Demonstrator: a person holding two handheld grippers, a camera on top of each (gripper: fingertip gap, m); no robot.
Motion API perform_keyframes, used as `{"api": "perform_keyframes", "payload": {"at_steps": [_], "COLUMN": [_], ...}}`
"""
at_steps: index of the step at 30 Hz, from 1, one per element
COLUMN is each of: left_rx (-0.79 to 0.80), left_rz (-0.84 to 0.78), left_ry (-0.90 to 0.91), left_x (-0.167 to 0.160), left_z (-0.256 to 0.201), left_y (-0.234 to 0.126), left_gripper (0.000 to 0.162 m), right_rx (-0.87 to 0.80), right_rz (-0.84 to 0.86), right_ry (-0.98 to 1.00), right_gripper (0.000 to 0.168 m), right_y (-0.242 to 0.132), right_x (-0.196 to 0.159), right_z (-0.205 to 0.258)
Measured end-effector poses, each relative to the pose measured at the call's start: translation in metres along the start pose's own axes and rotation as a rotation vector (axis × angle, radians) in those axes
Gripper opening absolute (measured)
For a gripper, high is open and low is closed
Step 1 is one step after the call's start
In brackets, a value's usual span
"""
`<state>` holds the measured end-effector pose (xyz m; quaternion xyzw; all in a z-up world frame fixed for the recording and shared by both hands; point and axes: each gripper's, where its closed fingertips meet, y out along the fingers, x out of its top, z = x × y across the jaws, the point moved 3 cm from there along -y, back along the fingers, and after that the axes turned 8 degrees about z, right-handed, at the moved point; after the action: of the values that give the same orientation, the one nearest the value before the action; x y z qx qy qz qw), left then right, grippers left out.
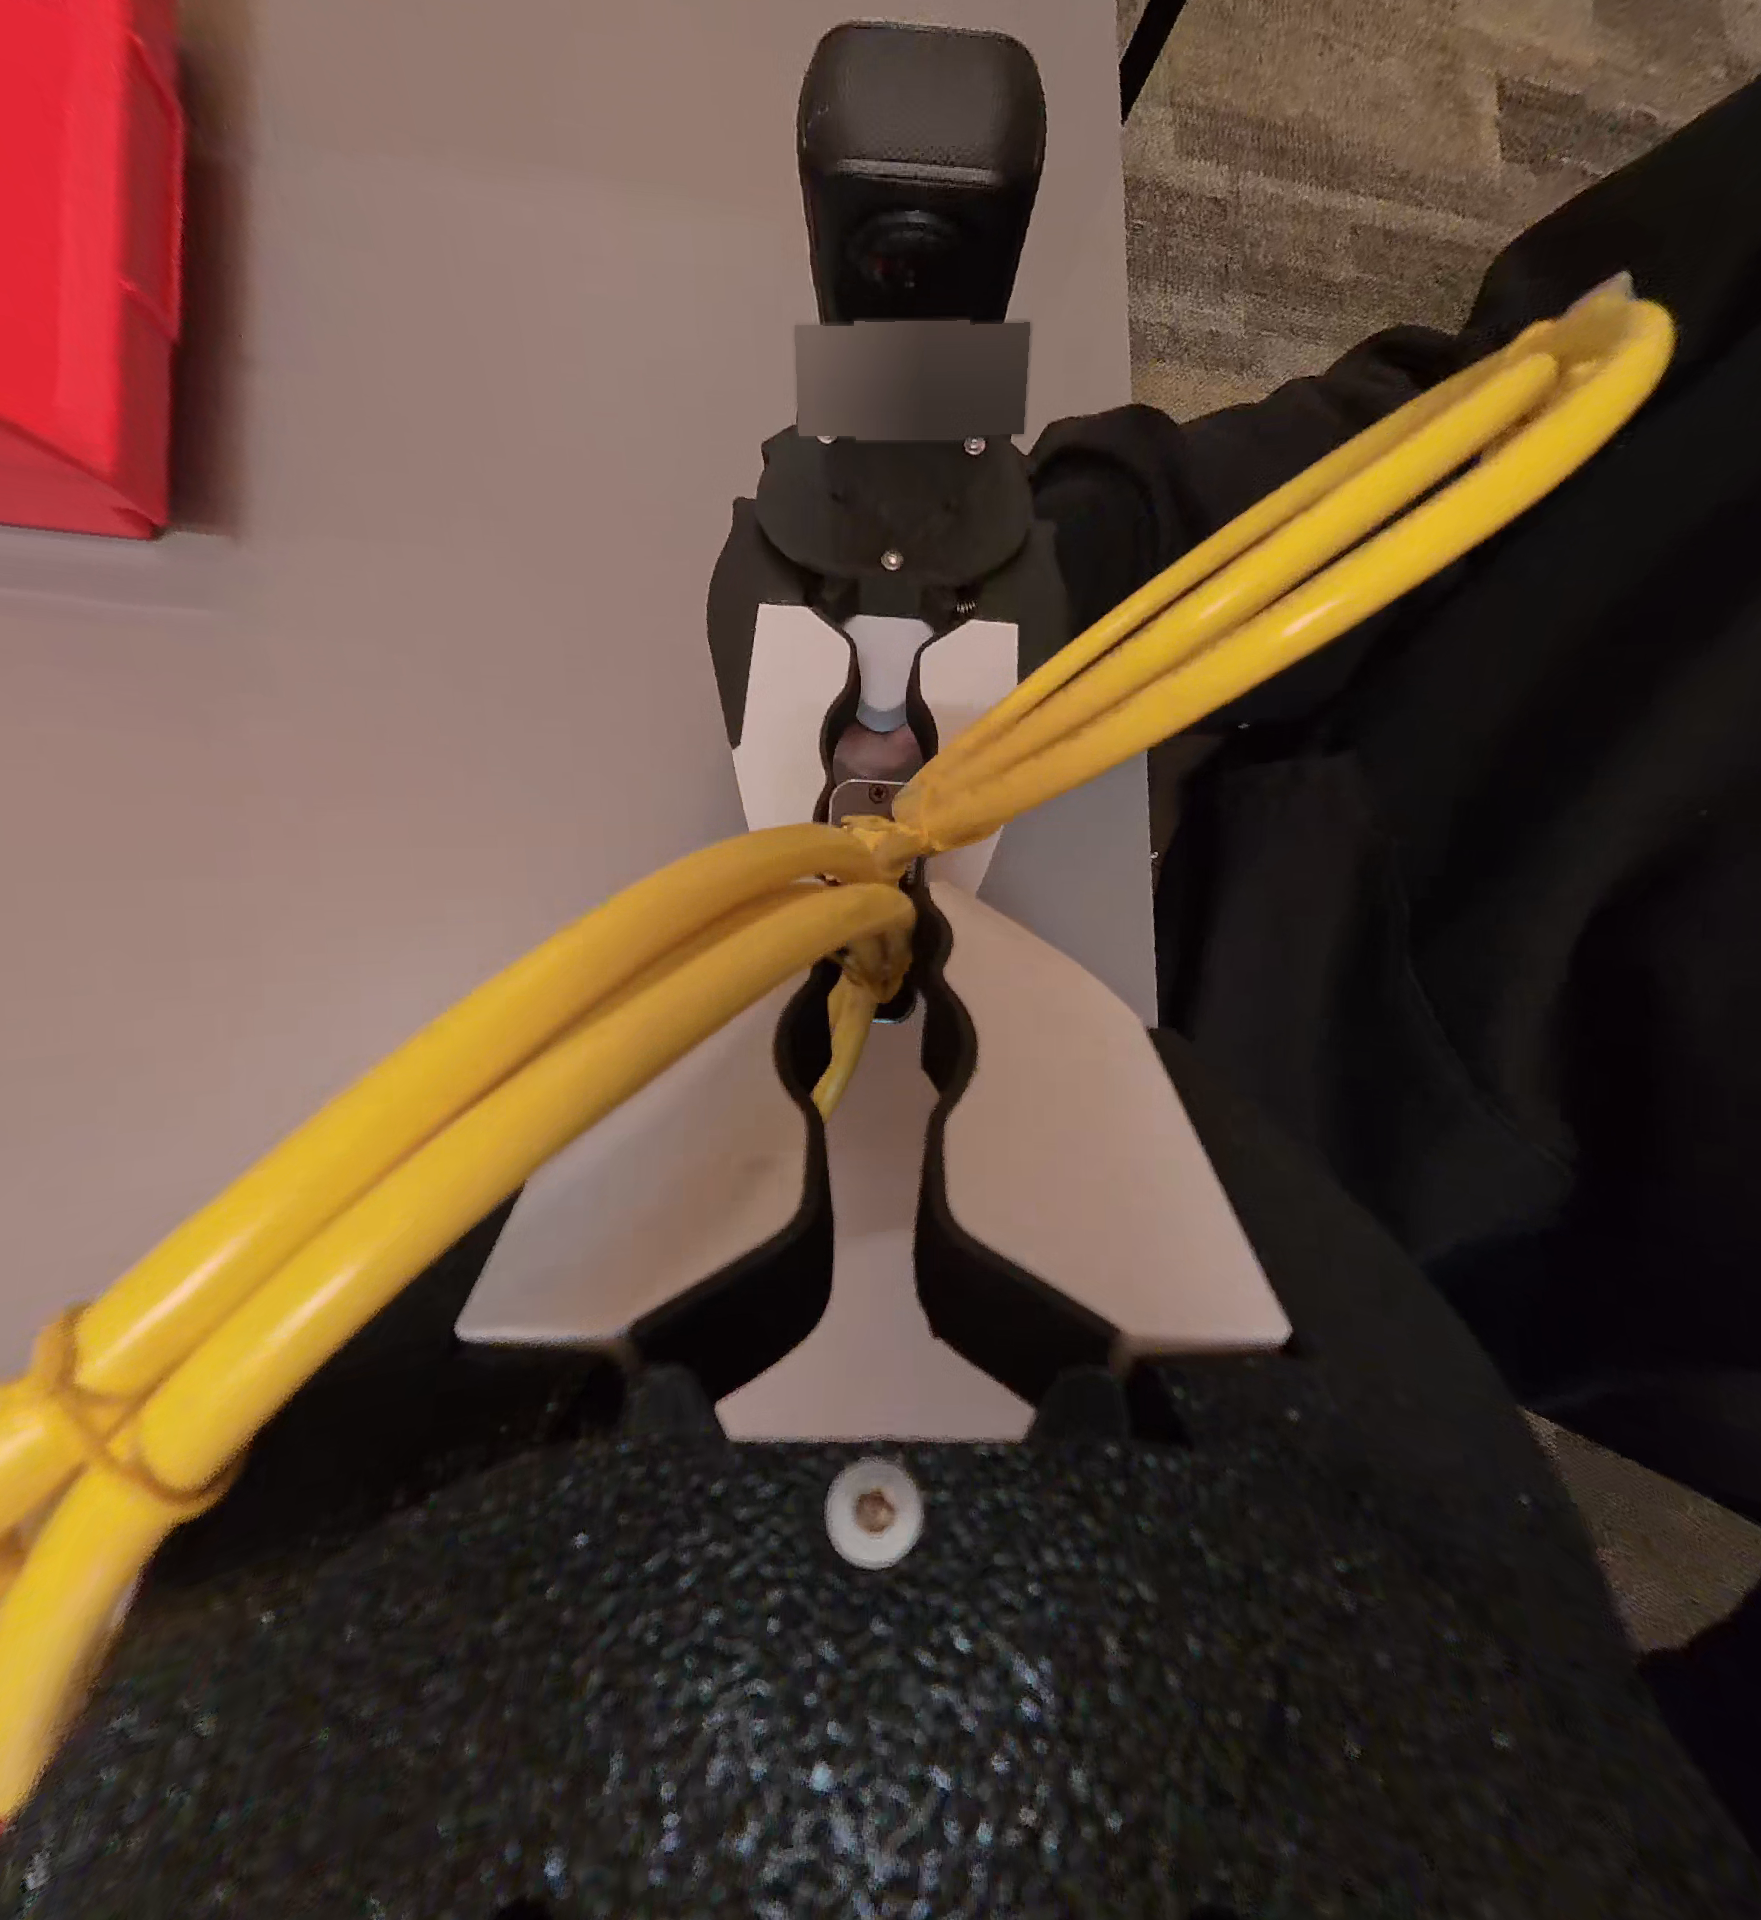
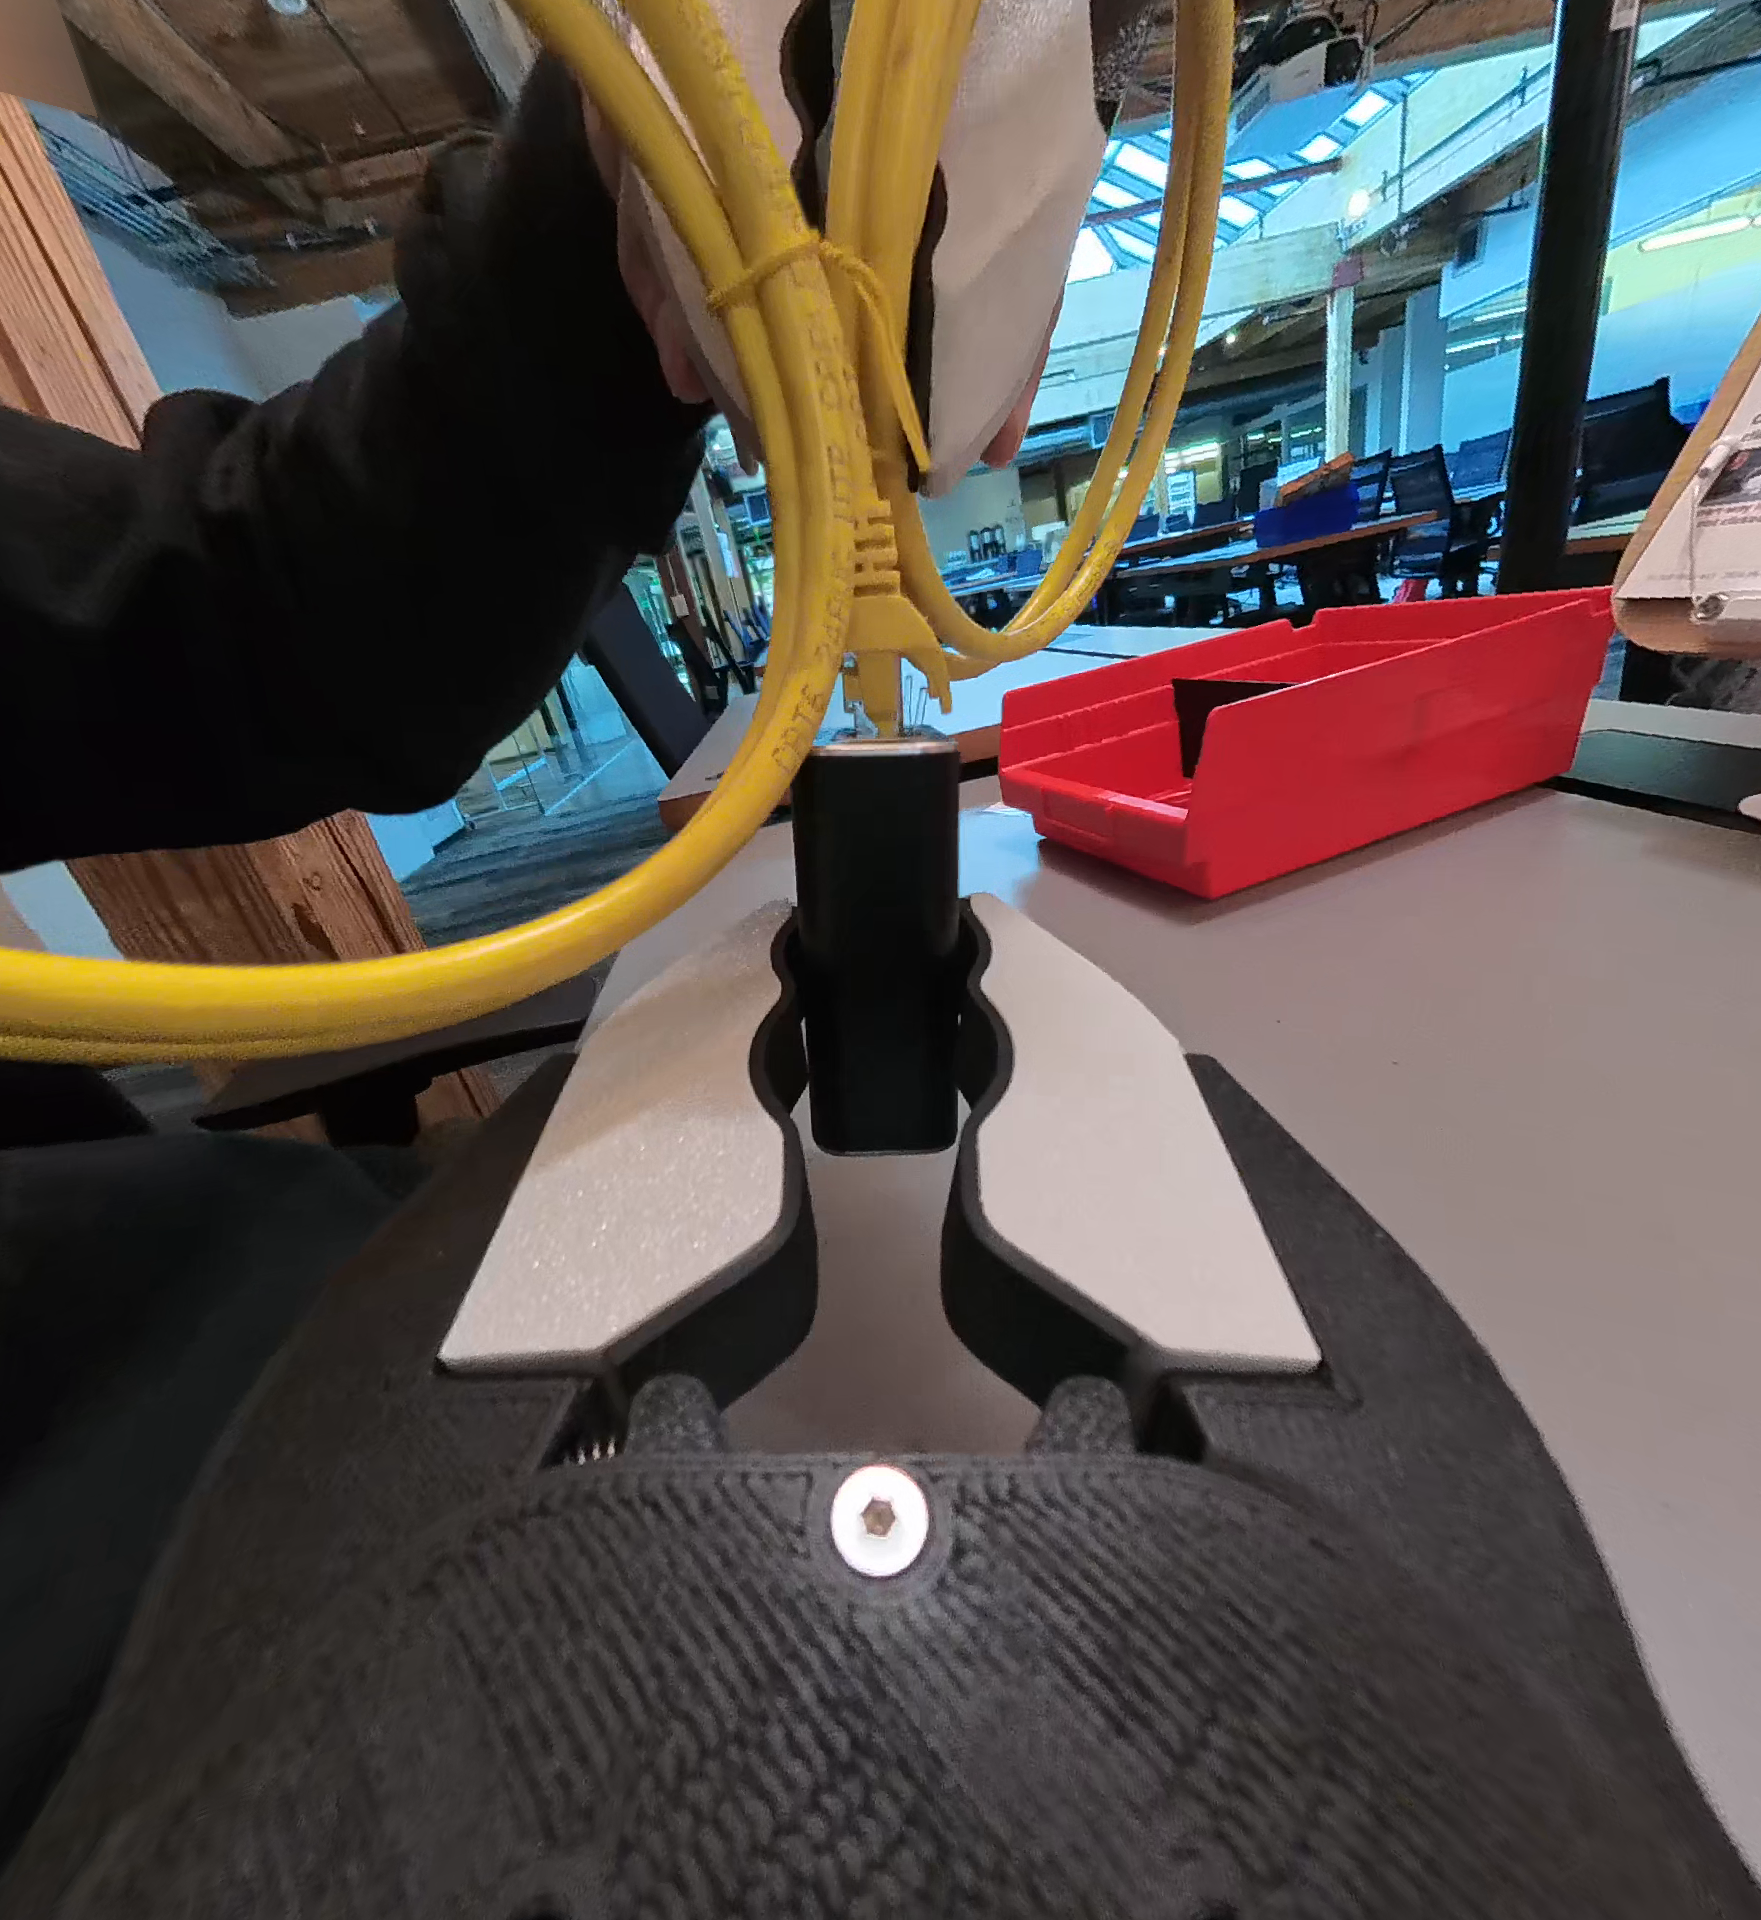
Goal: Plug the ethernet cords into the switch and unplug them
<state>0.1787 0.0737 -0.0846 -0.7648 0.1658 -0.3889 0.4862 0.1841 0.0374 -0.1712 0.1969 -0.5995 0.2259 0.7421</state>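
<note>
Yellow ethernet cord bundle (image 1: 564, 1049), tied w/ thin yellow twist ties, is running diagonally across the left wrist view from lower left to upper right, crossing right at the fingertips of the left gripper (image 1: 881, 935). Left gripper's white-padded fingers (image 1: 1052, 1143) are sitting clenched on the cord near its plug end; a short yellow length is showing in the gap just below center.

In the right wrist view the same cord (image 2: 814, 499) is hanging in loops from the top center of the frame, w/ one thick loop sweeping out to the left edge. Its yellow moulded plug (image 2: 881, 634) is pointing down at the metal-rimmed top of a small black rectangular switch block (image 2: 876, 935), frame center. Plug tip is touching or just entering that top; can't tell how far in.

Right gripper (image 2: 876, 966) is gripping the black block between its grey-padded fingers (image 2: 637, 1132), block standing upright. It is also showing in the left wrist view, upper center (image 1: 881, 769), facing the camera.

A person's black sleeve (image 2: 356, 582) is filling the left of the right view, hand at the top on the left gripper (image 2: 907, 208). Red plastic bin (image 2: 1302, 727) is resting on the grey tabletop (image 2: 1427, 1091), center right. Clipboard w/ a printed page (image 2: 1749, 436) is leaning at the right edge.
</note>
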Motion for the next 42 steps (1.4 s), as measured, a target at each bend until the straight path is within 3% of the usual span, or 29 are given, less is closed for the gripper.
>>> {"api": "perform_keyframes", "payload": {"at_steps": [10, 16, 24, 37, 42], "left_rx": [-0.023, 0.055, 0.11, 0.064, 0.104], "left_rz": [0.011, 0.056, 0.177, 0.121, -0.025], "left_ry": [-0.037, -0.015, -0.036, -0.005, -0.046], "left_x": [-0.001, -0.004, -0.007, 0.0, 0.01], "left_z": [0.001, 0.004, 0.009, 0.003, 0.005], "left_y": [-0.001, -0.001, 0.01, 0.013, 0.009], "left_gripper": [0.015, 0.01, 0.03, 0.014, 0.013], "right_rx": [0.007, -0.009, -0.004, -0.001, -0.018], "right_rz": [0.009, 0.014, 0.037, 0.061, -0.032], "right_ry": [0.005, 0.01, 0.0, -0.003, 0.02], "right_gripper": [0.026, 0.026, 0.026, 0.026, 0.025], "right_y": [0.001, -0.003, 0.002, 0.004, -0.003], "right_x": [-0.001, -0.001, -0.003, -0.005, 0.005], "right_z": [0.001, -0.003, 0.0, 0.001, -0.003]}}
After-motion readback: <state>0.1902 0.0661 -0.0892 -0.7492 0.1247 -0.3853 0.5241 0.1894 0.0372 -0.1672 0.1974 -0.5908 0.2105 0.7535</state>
